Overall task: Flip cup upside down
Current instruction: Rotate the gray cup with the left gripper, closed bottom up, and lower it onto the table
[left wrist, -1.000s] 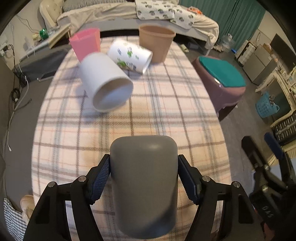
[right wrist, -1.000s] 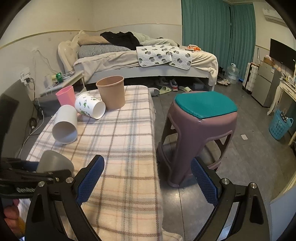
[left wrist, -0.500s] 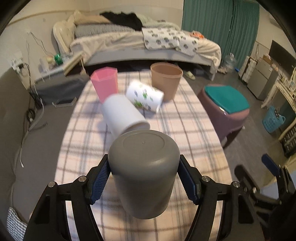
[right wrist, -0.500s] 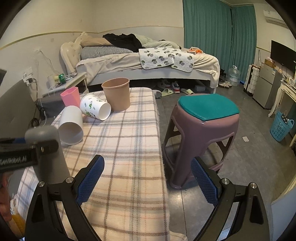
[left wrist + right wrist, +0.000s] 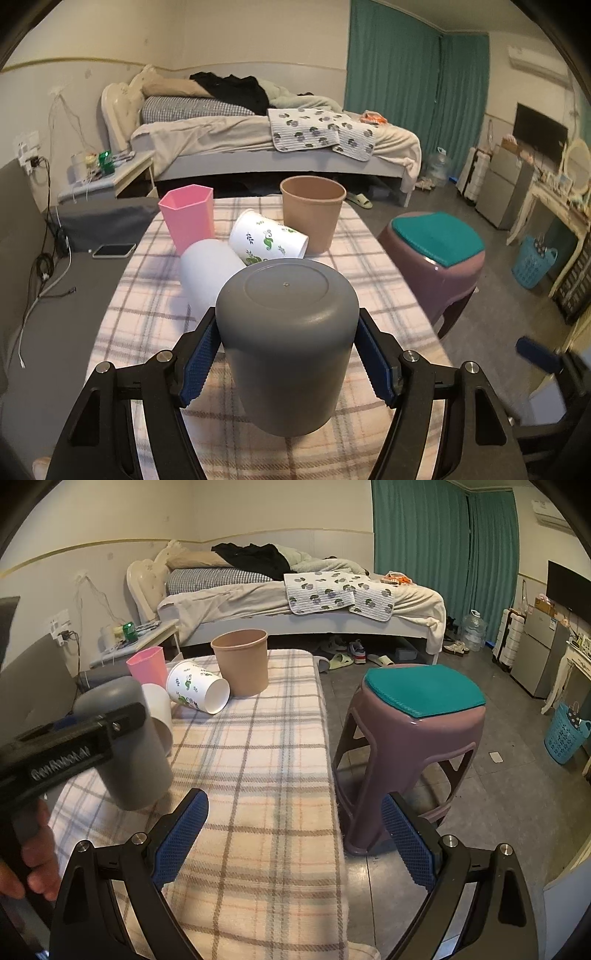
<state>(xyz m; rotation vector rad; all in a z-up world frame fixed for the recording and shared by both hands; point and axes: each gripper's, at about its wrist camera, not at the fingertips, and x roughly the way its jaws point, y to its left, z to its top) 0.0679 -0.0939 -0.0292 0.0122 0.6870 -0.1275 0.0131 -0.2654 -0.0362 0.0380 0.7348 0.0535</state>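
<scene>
My left gripper [image 5: 288, 354] is shut on a grey cup [image 5: 288, 343], its blue pads pressed against both sides. The cup is upside down, closed base on top, mouth facing the plaid tablecloth [image 5: 369, 295]. In the right wrist view the grey cup [image 5: 136, 760] hangs tilted in the left gripper [image 5: 74, 746] at the left, its mouth near the cloth; I cannot tell if it touches. My right gripper [image 5: 291, 834] is open and empty over the table's right edge.
At the far end of the table stand a pink cup [image 5: 188, 218] and a brown cup [image 5: 312, 218], both upright. A white cup [image 5: 210, 273] and a leaf-print cup [image 5: 267, 240] lie on their sides. A purple stool [image 5: 417, 734] stands right of the table.
My left gripper has tipped up and turned the grey cup from lying flat to base-up. The right gripper has hardly moved.
</scene>
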